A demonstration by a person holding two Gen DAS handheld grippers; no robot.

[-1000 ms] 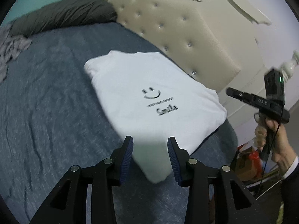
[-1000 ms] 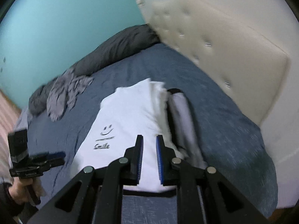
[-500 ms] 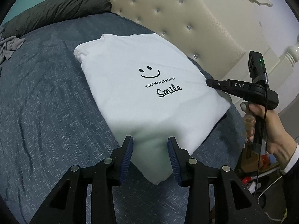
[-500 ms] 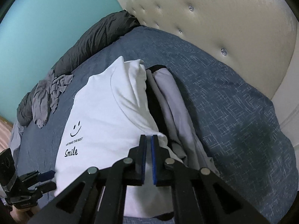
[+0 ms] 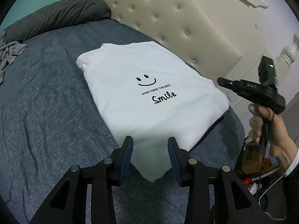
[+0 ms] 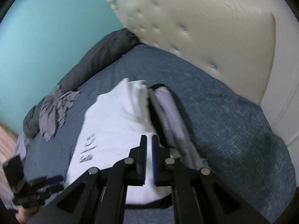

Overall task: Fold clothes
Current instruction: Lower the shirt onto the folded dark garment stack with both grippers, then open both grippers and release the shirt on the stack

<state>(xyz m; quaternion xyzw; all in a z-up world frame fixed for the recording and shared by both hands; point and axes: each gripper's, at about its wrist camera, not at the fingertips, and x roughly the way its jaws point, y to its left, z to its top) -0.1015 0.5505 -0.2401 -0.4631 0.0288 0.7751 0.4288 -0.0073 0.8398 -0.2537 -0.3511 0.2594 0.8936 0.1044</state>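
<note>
A folded white T-shirt with a smiley and "Smile" print lies flat on the dark blue bedspread. My left gripper hovers open over its near corner, with nothing between the fingers. A hand holds my right gripper just off the shirt's right edge. In the right wrist view, which is blurred, the right gripper is shut and empty above the white T-shirt. A folded grey and black garment lies against the shirt's side there. The left gripper shows as a blur at the lower left.
A cream tufted headboard runs along the far side of the bed. A dark grey pillow and a crumpled grey garment lie at the far end. Boxes and cables sit on the floor past the bed's right edge.
The right gripper has drawn back a little to the right, off the shirt's edge, and its view has blurred. The left gripper stays open over the near corner.
</note>
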